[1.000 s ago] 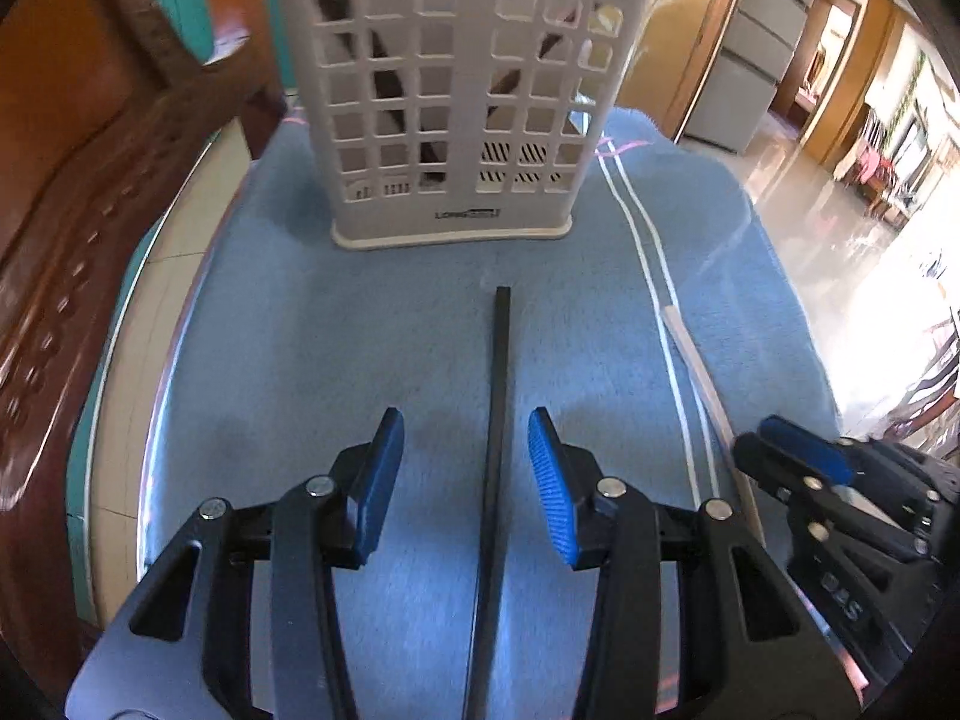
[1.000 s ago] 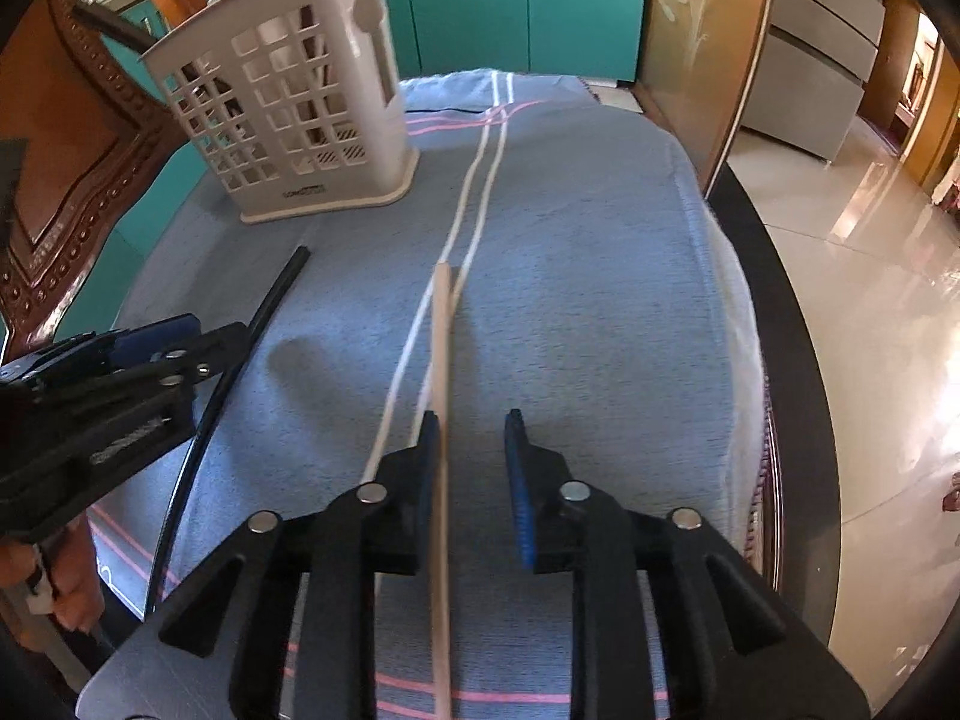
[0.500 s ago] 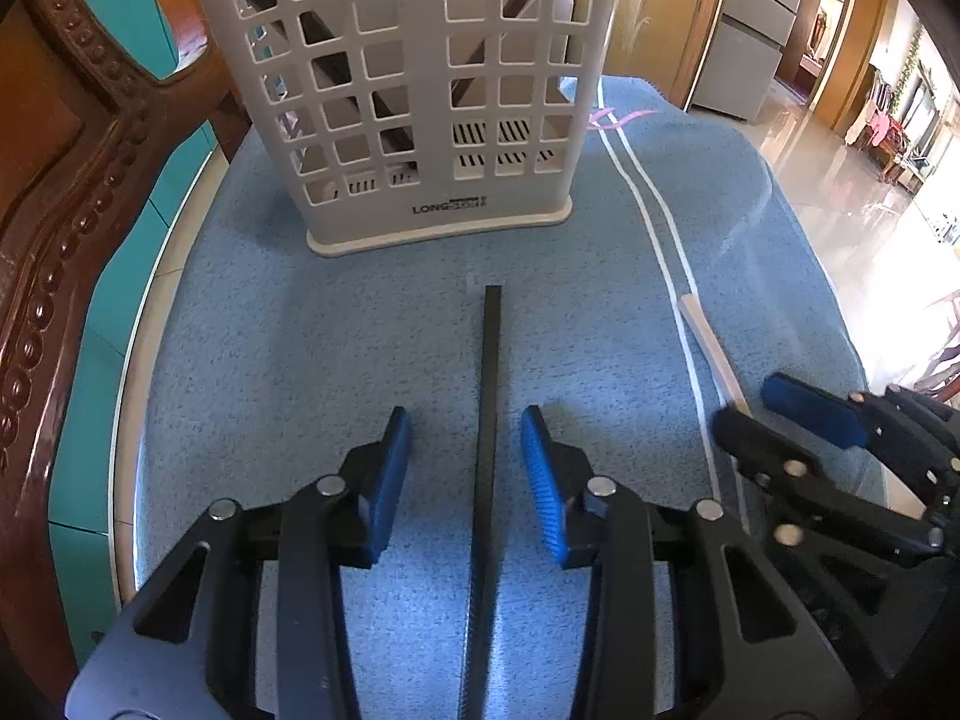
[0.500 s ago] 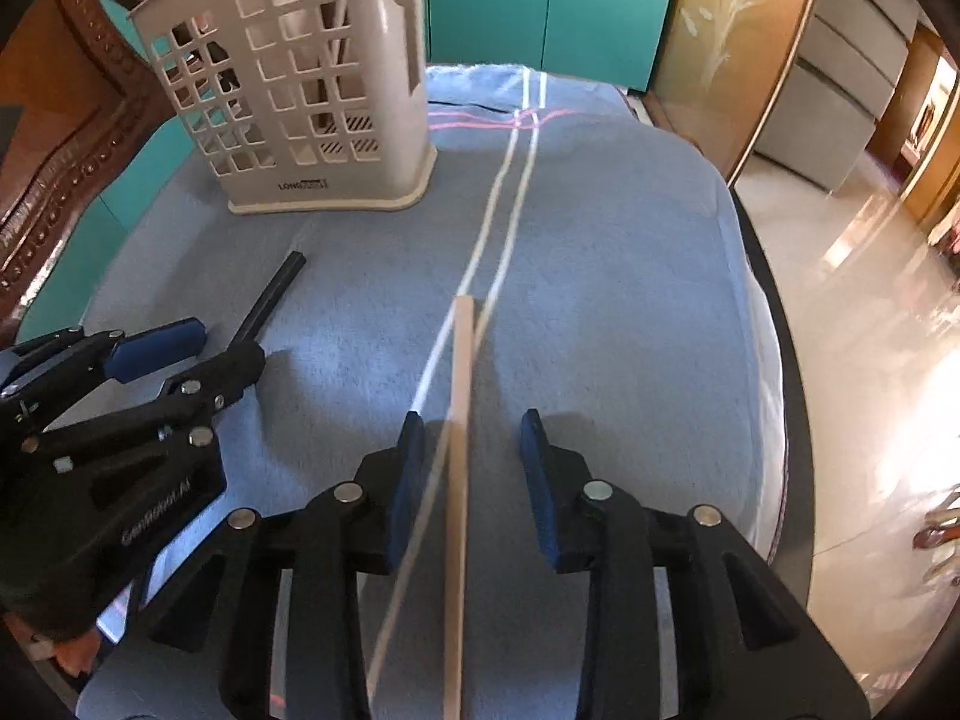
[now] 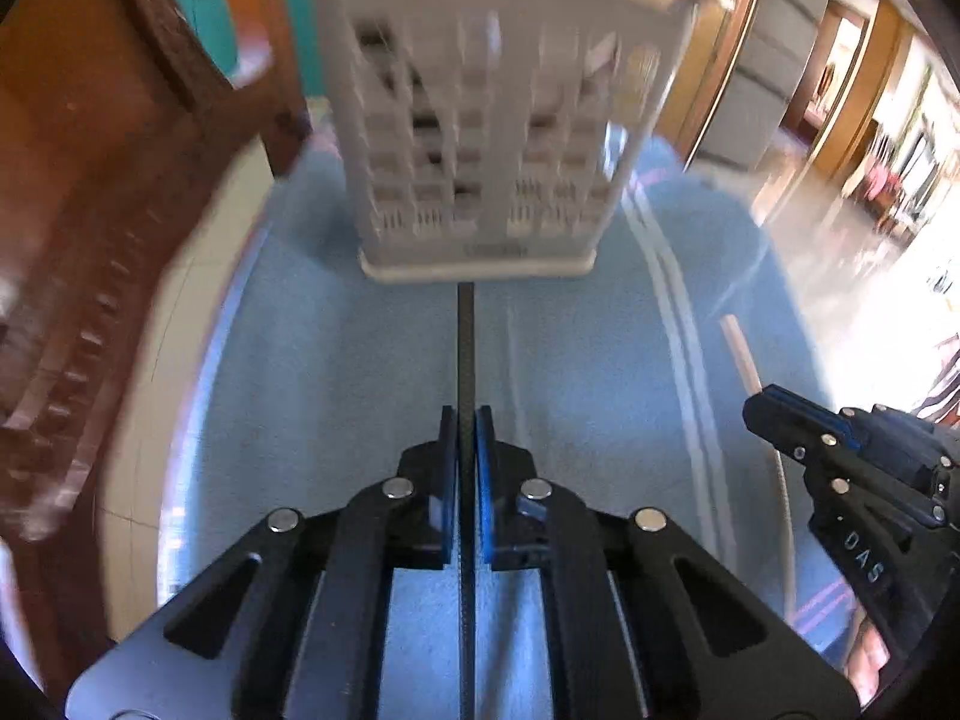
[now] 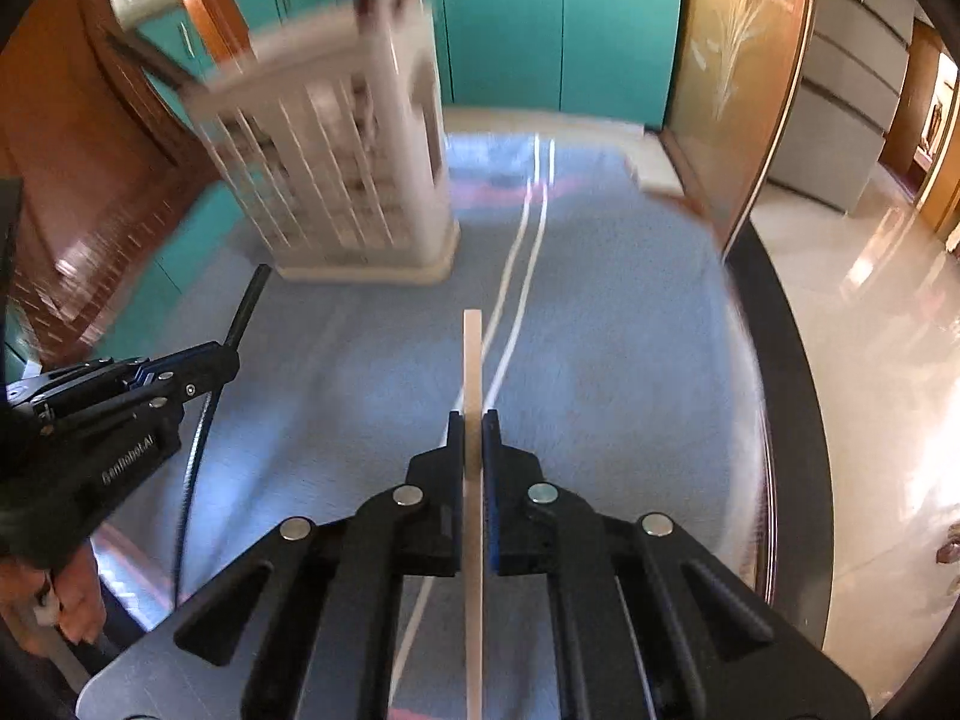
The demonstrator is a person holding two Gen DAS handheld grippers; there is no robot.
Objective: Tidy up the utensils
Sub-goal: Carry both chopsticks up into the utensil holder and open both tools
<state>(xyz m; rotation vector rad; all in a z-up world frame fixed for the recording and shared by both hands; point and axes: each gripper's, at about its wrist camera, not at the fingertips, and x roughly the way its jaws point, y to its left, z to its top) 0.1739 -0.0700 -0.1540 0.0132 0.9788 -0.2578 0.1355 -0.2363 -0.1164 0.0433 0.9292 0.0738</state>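
My left gripper [image 5: 466,420] is shut on a thin black utensil [image 5: 465,348] that points at the white perforated utensil basket [image 5: 480,138]. My right gripper [image 6: 474,423] is shut on a pale wooden stick [image 6: 473,360]. The basket [image 6: 336,180] stands at the far left in the right wrist view and holds dark utensils. The left gripper [image 6: 216,363] with the black utensil [image 6: 246,306] shows at the left of the right wrist view. The right gripper [image 5: 756,411] and the wooden stick [image 5: 741,354] show at the right of the left wrist view.
A blue towel with white stripes [image 6: 600,330] covers the round table. A carved wooden chair [image 5: 90,240] stands to the left. Teal cabinets [image 6: 540,30] are behind, and a shiny floor [image 6: 870,330] lies beyond the table's right edge.
Both grippers have closed, the left on the black utensil and the right on the wooden stick. Both views are blurred by movement, and the basket's position in each has shifted.
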